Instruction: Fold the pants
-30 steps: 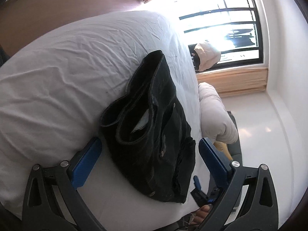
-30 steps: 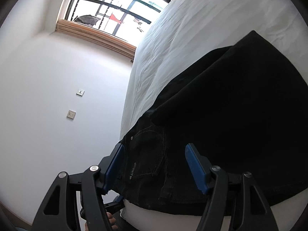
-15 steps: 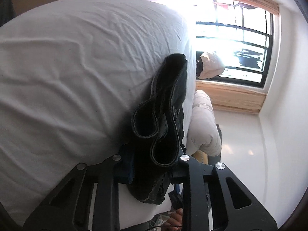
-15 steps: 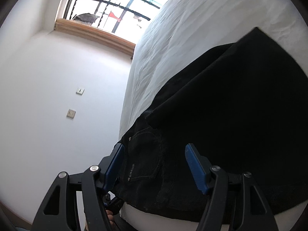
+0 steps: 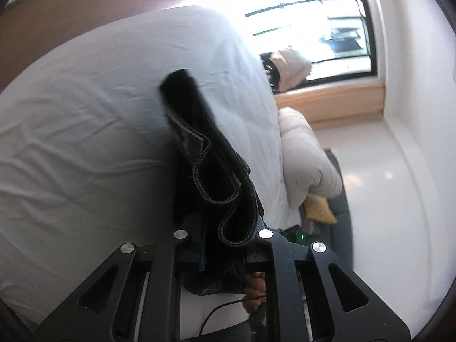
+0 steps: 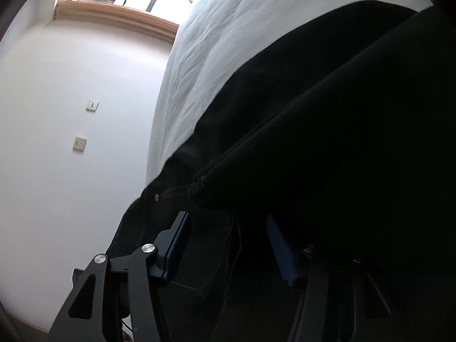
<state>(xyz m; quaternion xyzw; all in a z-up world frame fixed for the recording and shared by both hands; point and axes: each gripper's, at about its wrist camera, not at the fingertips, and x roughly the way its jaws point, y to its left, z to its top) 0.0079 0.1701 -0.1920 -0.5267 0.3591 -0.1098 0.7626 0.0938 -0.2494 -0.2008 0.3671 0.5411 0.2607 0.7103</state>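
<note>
Two grippers work black pants (image 5: 211,154) on a white bed (image 5: 85,142): the left gripper (image 5: 222,245) pinches stacked folded layers, the right gripper (image 6: 228,242) stands spread around cloth, so folding seems partly done, beyond them a window (image 5: 313,28).

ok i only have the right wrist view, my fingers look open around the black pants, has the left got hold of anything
Observer: Yes, the left gripper is shut on a bunched edge of the pants.
Operator: is that end lying flat on the bed
Observer: No, it stands up off the white sheet and casts a shadow there.
Operator: anything past that bed edge
Observer: A beige duvet sits bundled beside it, with a yellow cushion below.
</note>
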